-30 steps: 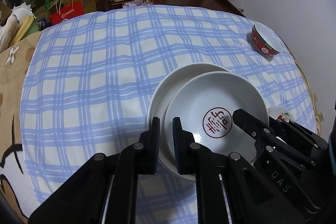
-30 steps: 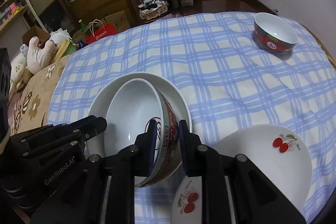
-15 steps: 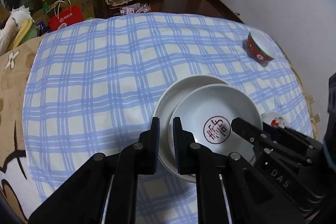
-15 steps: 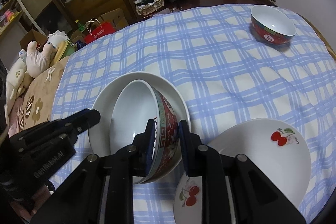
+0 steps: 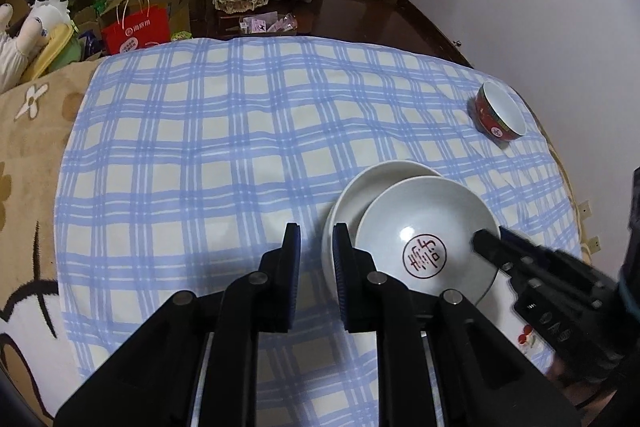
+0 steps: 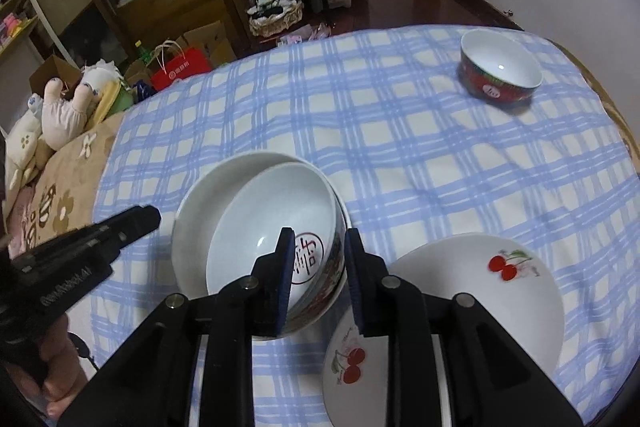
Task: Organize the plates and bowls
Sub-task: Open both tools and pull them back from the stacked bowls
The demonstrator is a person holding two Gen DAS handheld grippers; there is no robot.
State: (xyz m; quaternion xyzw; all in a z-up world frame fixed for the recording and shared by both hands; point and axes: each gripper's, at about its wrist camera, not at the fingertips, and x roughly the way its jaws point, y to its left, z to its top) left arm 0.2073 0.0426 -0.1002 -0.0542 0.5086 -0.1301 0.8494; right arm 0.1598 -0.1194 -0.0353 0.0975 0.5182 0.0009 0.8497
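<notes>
A red-sided bowl with a red seal mark inside rests tilted in a larger white bowl on the blue-checked cloth. My right gripper is open, its fingers astride the red bowl's near rim with gaps on both sides. My left gripper is open and empty, just left of the white bowl's rim. A second red bowl stands far right. Two cherry-print plates lie near right, the smaller one partly under my right finger.
The bed's right edge runs close by the far red bowl, with a white wall beyond. Plush toys and a brown blanket lie at the left. Bags, boxes and shelves stand on the floor behind.
My right gripper has opened and let go of the seal-mark bowl, which now rests in the white bowl. My left gripper has opened slightly and drawn back to the left, off the white bowl's rim.
</notes>
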